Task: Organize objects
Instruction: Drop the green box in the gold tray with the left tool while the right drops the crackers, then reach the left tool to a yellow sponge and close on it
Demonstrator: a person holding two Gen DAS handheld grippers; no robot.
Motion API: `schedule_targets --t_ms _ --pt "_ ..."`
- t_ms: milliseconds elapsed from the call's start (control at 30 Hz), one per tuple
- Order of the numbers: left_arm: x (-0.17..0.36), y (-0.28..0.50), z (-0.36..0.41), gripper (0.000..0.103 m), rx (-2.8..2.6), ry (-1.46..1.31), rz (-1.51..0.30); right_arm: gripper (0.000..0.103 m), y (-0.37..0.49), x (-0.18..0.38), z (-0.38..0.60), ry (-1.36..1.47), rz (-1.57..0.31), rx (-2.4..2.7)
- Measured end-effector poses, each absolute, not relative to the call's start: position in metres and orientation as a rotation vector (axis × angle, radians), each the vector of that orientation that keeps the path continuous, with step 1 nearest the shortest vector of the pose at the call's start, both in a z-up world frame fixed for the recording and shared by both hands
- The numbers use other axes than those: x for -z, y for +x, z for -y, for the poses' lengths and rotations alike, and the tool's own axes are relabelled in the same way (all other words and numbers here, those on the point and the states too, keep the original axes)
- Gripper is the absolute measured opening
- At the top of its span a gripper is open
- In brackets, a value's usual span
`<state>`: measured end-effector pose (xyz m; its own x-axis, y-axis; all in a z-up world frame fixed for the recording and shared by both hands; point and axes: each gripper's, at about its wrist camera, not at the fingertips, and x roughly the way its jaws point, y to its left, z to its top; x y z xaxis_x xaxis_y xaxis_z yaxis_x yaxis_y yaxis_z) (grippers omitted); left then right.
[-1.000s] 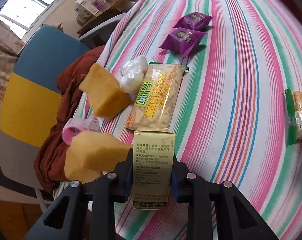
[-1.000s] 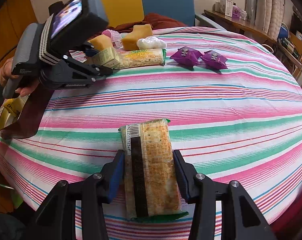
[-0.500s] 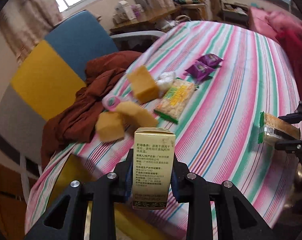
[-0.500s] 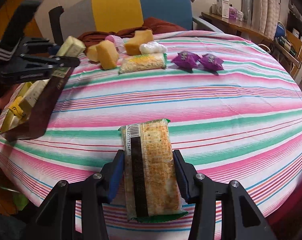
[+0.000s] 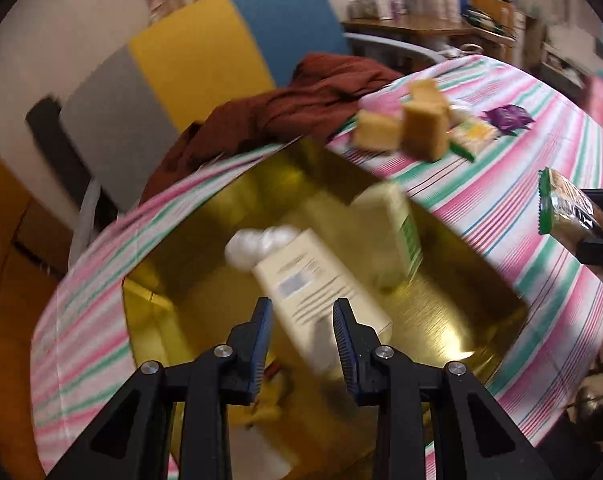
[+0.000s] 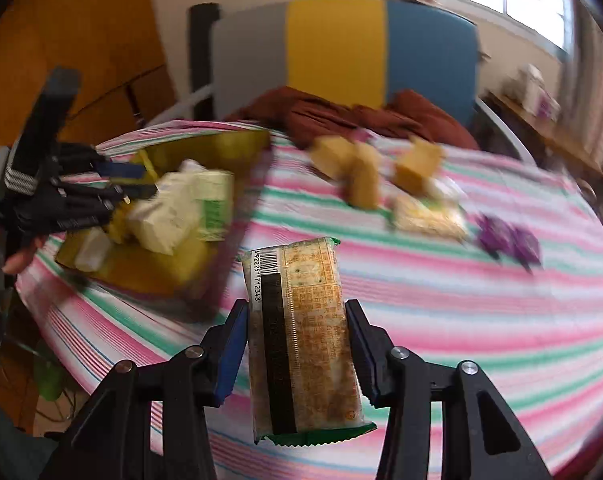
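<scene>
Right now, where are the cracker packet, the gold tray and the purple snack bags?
cracker packet (image 6: pixel 301 332): right wrist view, middle of its wrapper.
gold tray (image 5: pixel 441 324): left wrist view, bare shiny floor.
purple snack bags (image 6: pixel 507 240): right wrist view, blurred middle of the pair.

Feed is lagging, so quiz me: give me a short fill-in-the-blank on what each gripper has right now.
1. The right gripper grips a ____ packet.
2. The left gripper hangs over the ____ tray, jaws open.
3. The boxes lie ____ the tray.
4. The purple packets lie on the ____ tablecloth.

Missing: cracker; gold; in; striped
</scene>
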<state>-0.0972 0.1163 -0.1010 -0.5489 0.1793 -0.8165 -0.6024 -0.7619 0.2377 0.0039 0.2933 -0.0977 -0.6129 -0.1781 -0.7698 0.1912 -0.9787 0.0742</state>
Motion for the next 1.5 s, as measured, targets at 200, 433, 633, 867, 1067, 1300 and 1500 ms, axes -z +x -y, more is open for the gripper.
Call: schedule_targets --t_ms 200,433,633,867,1067,1300,1500 --pt "0.102 -0.098 -0.077 0.033 -2.372 -1.170 -0.601 0.048 -0.028 0.086 -0.241 1.211 -0.075 2.588" --pt "0.100 -0.105 -0.062 0.033 -2.455 -1.210 -0.453 0.049 -0.071 0.099 -0.203 1.271 -0.047 2.471" --pt "0.105 -0.104 -0.054 0.033 -2.503 -1.257 -0.384 0.051 -0.047 0.090 -0.228 1.143 0.109 2.551" --pt "0.099 -0.089 -0.071 0.053 -2.456 -1.212 -0.370 0.059 0.005 0.115 -0.312 1.244 0.335 2.643" --pt "0.089 -0.074 -0.112 0.062 -2.374 -1.164 -0.393 0.059 0.040 0.150 -0.377 1.392 0.507 2.722" --pt "0.081 -0.072 -0.181 0.074 -2.326 -1.140 -0.497 0.059 0.062 0.161 -0.418 1.412 0.597 2.780" --pt "0.074 -0.106 -0.251 0.093 -2.337 -1.156 -0.523 0.059 0.055 0.158 -0.427 1.368 0.592 2.794"
